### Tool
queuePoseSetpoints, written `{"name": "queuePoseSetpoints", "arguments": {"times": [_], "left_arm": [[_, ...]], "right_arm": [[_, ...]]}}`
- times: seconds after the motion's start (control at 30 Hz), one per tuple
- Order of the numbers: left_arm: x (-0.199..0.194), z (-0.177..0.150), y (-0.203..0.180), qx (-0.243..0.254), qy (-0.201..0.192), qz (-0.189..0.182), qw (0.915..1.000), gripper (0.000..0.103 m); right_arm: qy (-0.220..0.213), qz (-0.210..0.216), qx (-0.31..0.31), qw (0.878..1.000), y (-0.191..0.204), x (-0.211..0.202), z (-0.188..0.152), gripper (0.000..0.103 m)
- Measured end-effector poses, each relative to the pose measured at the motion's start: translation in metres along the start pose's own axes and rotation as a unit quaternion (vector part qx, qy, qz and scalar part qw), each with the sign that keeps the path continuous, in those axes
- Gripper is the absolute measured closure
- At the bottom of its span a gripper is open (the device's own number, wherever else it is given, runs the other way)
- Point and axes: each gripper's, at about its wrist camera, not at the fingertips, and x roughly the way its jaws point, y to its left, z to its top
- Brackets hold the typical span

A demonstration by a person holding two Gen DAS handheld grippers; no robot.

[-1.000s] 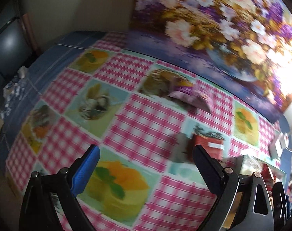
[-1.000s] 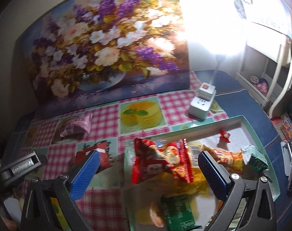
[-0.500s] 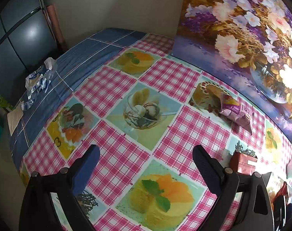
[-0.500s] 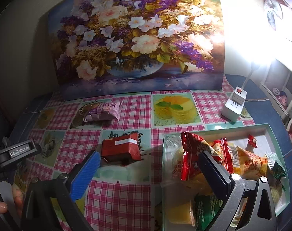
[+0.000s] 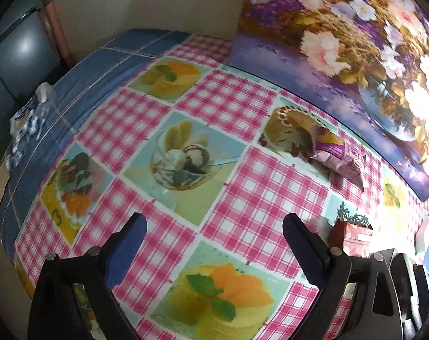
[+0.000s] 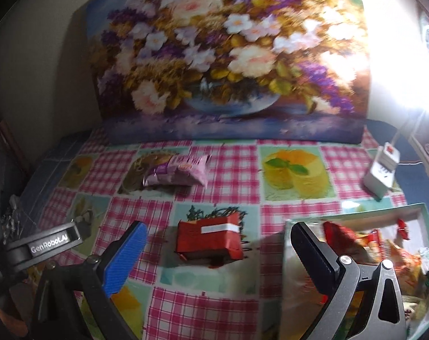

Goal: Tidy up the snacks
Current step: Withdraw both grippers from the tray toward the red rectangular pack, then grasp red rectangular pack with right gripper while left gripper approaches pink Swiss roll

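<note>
A red snack packet with a white strip lies on the checked tablecloth, just ahead of my right gripper, which is open and empty. A purple-pink snack bag lies farther back near the flower painting. The pale green tray at the right holds several snacks, a red packet among them. My left gripper is open over bare tablecloth; in the left wrist view the purple bag lies ahead to the right and the red packet sits beside the right finger.
A large flower painting leans against the wall at the back. A white power strip with its cable sits at the right rear. Crumpled blue-white wrapping lies at the table's left edge. The left gripper's body shows at the lower left.
My right gripper has swung left, from over the tray to facing the red packet. The left gripper's view has shifted slightly; its jaws stay open.
</note>
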Motion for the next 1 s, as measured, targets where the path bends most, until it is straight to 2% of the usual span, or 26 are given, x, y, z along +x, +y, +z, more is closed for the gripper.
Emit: {"name": "queuePoseSetpoints", "arguments": {"times": [0.1,0.3,0.43,0.7,0.8,0.97,1.0], "left_arm": [[0.006,0.004,-0.006,0.023,-0.004,0.001,0.9997,0.006],[0.019,0.012,0.003,0.022,-0.007,0.003,0.9997,0.006],[0.025,0.015,-0.004,0.051,-0.025,0.006,0.9984,0.006],[0.049,0.011,-0.028,0.093,-0.015,-0.044,0.9946,0.006],[0.056,0.011,-0.029,0.085,-0.004,-0.07,0.994,0.006],[0.06,0.013,-0.029,0.08,-0.003,-0.083,0.9933,0.006],[0.059,0.013,-0.031,0.084,-0.004,-0.087,0.9926,0.006]], "right_arm": [[0.021,0.002,-0.011,1.0,0.006,0.017,-0.005,0.0],[0.046,0.003,-0.02,0.999,0.013,0.042,-0.011,0.0],[0.062,0.004,-0.023,0.998,0.014,0.059,-0.014,0.0],[0.074,-0.02,-0.034,0.996,0.011,0.078,-0.017,0.002],[0.076,-0.021,-0.039,0.996,0.014,0.081,-0.018,0.013],[0.077,-0.012,-0.041,0.996,0.017,0.085,-0.018,0.028],[0.076,-0.012,-0.039,0.996,0.017,0.085,-0.018,0.029]]}}
